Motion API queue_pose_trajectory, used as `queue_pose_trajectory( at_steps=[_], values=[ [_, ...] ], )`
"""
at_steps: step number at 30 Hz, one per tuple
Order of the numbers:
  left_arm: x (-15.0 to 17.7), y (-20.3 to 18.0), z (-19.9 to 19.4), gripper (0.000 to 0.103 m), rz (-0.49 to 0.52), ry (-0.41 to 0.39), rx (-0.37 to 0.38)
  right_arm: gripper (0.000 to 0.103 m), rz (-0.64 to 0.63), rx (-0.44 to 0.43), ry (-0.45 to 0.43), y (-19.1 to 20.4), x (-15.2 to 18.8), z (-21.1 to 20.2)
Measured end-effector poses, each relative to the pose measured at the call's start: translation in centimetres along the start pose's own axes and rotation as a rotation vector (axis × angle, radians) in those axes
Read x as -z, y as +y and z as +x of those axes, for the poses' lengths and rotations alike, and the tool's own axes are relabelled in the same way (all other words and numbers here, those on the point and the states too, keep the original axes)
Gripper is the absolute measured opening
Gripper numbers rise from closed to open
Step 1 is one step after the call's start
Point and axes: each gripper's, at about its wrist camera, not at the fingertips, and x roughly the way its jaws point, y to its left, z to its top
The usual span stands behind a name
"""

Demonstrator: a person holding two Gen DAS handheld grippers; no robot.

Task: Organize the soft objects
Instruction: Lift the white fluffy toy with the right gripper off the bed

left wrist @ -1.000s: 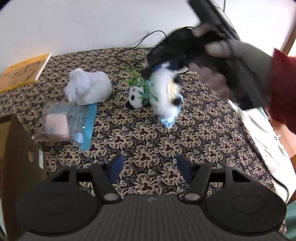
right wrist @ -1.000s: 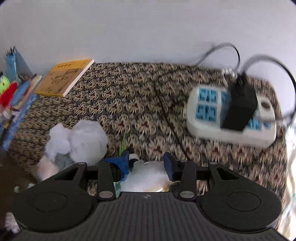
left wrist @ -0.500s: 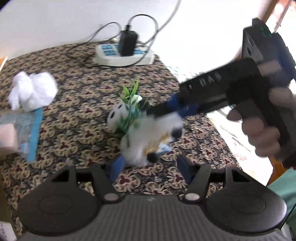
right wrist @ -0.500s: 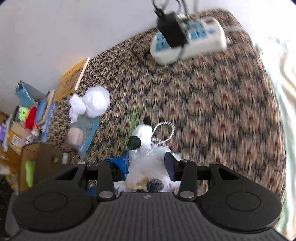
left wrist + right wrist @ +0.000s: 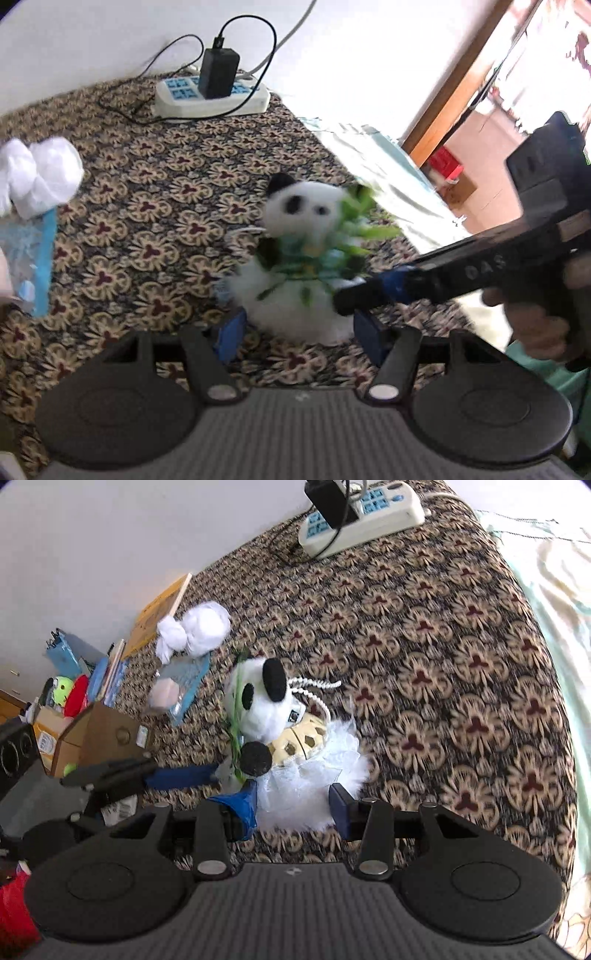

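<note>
We are holding the panda plush [image 5: 280, 738] in our right gripper [image 5: 291, 806], whose blue fingers [image 5: 242, 805] are narrowed onto the toy's fluffy white lower body, one on each side. The toy is sitting upright over the patterned desk [image 5: 461, 664], its black-eared head pointing away from the right wrist camera, with green leaves at its front and a white cord looped behind its head. From the left wrist view, the same panda plush [image 5: 306, 258] is standing just ahead of our left gripper [image 5: 299, 334], between the lines of its two blue fingers [image 5: 231, 332]. Those jaws are standing wide apart and are pressing on nothing; the toy's white base is filling the gap between the tips, but we cannot tell whether the fur is brushing them. The right gripper [image 5: 347, 304] is reaching in from the right of that view, carried by a hand [image 5: 535, 325], and is meeting the toy low on its body. Well apart from the panda, a white cloth bundle [image 5: 195, 631] is lying near a clear plastic packet [image 5: 177, 690], and a power strip [image 5: 210, 98] is resting at the far edge.
</note>
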Motion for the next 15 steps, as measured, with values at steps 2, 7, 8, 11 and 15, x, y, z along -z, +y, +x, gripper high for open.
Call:
queue_pose_trajectory(
  at_steps=[2,7,8,11,15],
  values=[
    [0.0,-0.1,0.1,0.065,0.029,-0.004,-0.018,0.027,-0.037,0.027,-0.031,0.3,0.8,-0.4],
    [-0.2,-1.4,1.5,0.065,0.179,0.01,-0.06,0.027,-0.12,0.072,-0.122,1.2,2.0,-1.5],
    [-0.1,-1.7,1.7,0.065,0.203,0.017,-0.045,0.027,-0.129,0.068,-0.139,1.2,2.0,-1.8],
    [-0.1,-2.3,2.5,0.066,0.246,0.033,-0.041,0.027,-0.126,0.068,-0.166,0.8,1.9,-2.1],
    [-0.1,-2.4,3.5,0.064,0.245,0.03,-0.062,0.028,-0.091,0.035,-0.244,0.7,1.6,-2.8]
  ],
)
